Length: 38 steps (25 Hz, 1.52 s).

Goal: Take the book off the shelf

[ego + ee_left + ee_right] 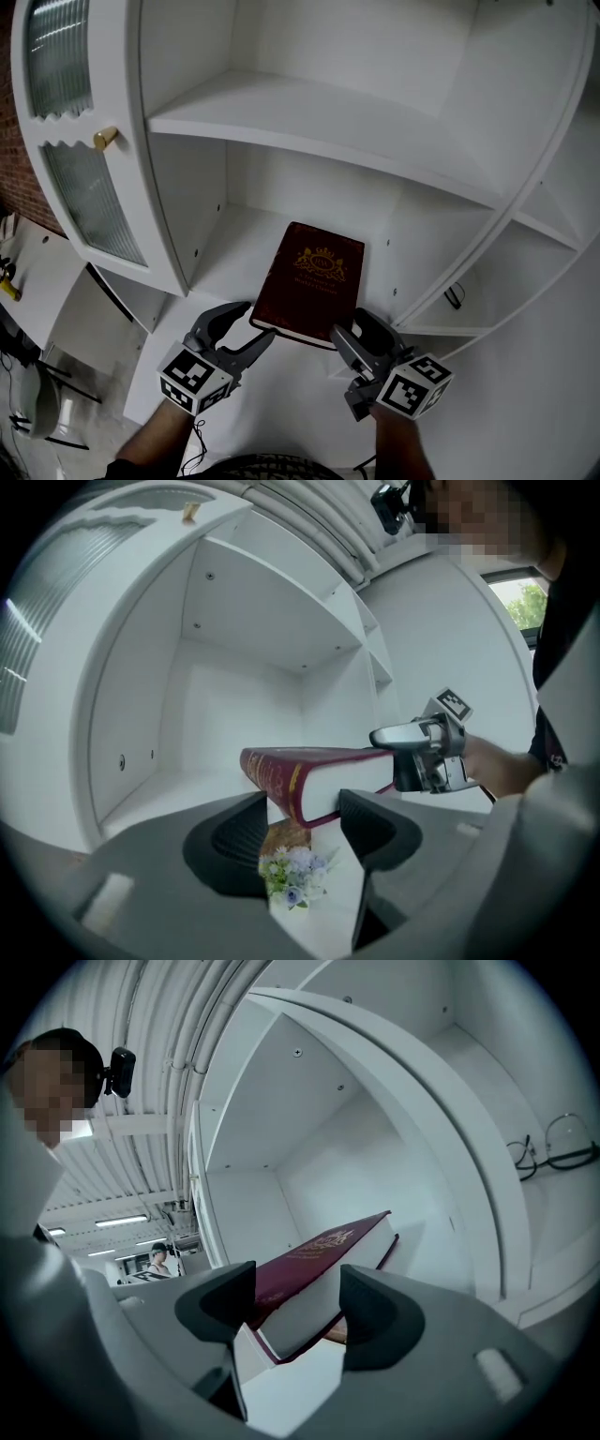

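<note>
White cabinet shelf [220,258], middle bay, centre of the head view. The dark red hardcover book with a gold crest [314,281] sits slanted at frame centre, its near end raised clear of the shelf board. My left gripper [259,322] is clamped on the lower-left corner, at the spine. My right gripper [349,331] is clamped on the lower-right corner, 1 jaw against each cover.
</note>
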Tool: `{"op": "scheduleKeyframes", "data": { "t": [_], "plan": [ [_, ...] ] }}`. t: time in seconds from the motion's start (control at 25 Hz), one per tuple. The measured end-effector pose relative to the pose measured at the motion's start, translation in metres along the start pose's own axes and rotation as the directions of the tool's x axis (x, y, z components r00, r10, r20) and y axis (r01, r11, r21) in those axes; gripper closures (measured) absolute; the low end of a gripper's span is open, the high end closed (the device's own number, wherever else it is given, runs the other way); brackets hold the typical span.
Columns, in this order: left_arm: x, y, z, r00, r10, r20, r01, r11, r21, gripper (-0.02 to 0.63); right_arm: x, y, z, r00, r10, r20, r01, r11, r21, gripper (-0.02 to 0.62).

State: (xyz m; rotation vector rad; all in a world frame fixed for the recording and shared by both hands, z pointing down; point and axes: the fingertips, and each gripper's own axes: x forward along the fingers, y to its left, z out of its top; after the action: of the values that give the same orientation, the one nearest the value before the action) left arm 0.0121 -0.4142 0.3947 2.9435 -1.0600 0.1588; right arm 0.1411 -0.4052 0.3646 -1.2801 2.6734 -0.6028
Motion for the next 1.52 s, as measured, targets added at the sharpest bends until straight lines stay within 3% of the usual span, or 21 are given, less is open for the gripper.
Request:
{"op": "scheduleKeyframes", "data": {
  "t": [0.08,0.24,0.48,0.64,1.04,1.52],
  "plan": [
    [0.002,-0.003,-0.002,1.0,-0.008,-0.013,0.008,1.0,0.018,0.387,0.003,0.002,-0.006,1.0,0.017,-0.024,-0.017,1.0,0.022,0.301],
    [0.006,-0.005,-0.005,1.0,-0.007,-0.013,0.007,0.999,0.051,0.393,0.004,0.001,-0.012,1.0,-0.006,-0.022,0.007,1.0,0.028,0.299],
    [0.002,-0.013,-0.012,0.997,0.029,-0.065,-0.021,0.992,0.122,0.397,-0.003,0.008,-0.022,0.997,-0.07,-0.042,0.065,0.991,-0.119,0.311],
    [-0.01,-0.021,-0.016,0.997,0.037,-0.073,-0.029,0.994,0.108,0.4,-0.01,0.018,-0.028,0.997,-0.071,-0.032,0.066,0.989,-0.131,0.313],
    [-0.058,-0.04,0.006,0.998,0.065,-0.011,-0.063,0.991,0.12,0.4,-0.031,0.072,-0.019,0.999,-0.031,0.03,0.037,0.971,-0.236,0.318],
    [-0.111,-0.066,0.043,0.995,0.073,0.062,-0.085,0.973,0.213,0.401,-0.062,0.134,-0.006,0.996,-0.015,0.089,0.042,0.949,-0.314,0.324]
  ]
}}
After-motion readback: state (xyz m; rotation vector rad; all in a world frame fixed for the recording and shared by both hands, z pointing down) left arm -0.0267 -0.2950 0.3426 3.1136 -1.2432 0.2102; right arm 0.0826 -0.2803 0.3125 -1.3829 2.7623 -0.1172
